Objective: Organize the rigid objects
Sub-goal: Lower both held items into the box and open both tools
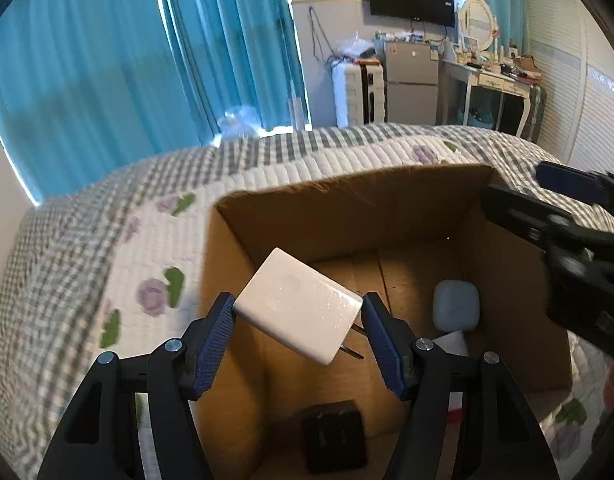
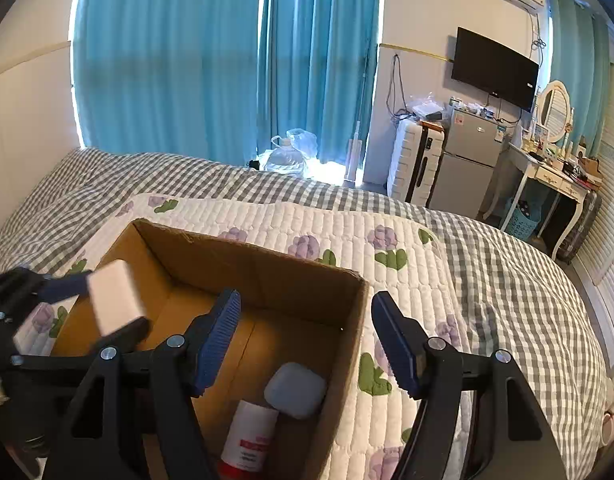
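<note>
A bed fills the room's middle, covered by a quilted white spread with purple flowers and a grey gingham border. Teal curtains hang at 12 o'clock; toward 2 o'clock stand a wall-mounted television, a small grey fridge, a ribbed white suitcase and a white dressing table with an oval mirror.

On the quilt sits an open cardboard box, matte brown with rough-cut edges. Inside lie a rounded, smooth pale-grey case, a white cylinder with a red band just beside it, and a blurred black block at 6 o'clock.

The left gripper has its ribbed blue fingers clenched on a white charger, a glossy slab with rounded corners and two metal prongs pointing toward 4 o'clock, held tilted above the box's left side.

The right gripper is released and holds nothing, hovering over the box's right wall.
</note>
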The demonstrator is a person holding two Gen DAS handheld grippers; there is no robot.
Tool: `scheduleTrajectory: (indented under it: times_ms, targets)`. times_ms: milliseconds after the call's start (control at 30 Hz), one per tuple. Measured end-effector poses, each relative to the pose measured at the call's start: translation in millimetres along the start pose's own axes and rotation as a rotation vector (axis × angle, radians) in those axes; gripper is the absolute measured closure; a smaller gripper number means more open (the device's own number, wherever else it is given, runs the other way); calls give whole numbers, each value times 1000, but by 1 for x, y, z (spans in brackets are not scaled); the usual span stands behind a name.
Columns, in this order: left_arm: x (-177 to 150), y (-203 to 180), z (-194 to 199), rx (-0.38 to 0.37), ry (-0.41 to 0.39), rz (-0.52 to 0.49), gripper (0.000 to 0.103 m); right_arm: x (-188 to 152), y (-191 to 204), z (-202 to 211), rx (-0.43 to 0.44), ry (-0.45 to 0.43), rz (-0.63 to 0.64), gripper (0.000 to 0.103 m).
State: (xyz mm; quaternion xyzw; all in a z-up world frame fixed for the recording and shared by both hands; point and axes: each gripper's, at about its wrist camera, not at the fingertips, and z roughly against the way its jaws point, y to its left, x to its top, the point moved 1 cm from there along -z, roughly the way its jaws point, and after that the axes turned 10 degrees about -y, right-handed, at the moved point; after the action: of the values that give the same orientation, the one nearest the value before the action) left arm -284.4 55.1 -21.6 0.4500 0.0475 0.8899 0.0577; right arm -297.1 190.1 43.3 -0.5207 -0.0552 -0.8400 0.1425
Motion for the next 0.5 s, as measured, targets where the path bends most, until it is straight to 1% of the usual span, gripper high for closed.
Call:
scheduleTrajectory:
  times_ms: [133, 200, 233, 267, 300, 433, 500]
  targets:
    - [-3, -4, -8, -16, 34, 17, 35, -4, -6, 5, -8, 4, -18, 35]
    - [-6, -4, 1, -29, 5, 33, 35, -7, -11, 7, -27, -5, -32, 35]
    - [-4, -6, 6, -32, -11, 32, 28, -10, -14, 9, -45, -8, -37, 32]
    - [-4, -6, 12, -32, -24, 30, 17, -13, -17, 12, -57, -7, -42, 29]
    - [-2, -7, 20, -30, -37, 31, 14, -14, -18, 15, -60, -5, -44, 29]
    - [4, -6, 57, -52, -57, 24, 11, -16, -23, 36, -82, 9, -59, 27]
    - [6, -3, 79, -39, -69, 14, 9, -13, -23, 58, -70, 5, -69, 22]
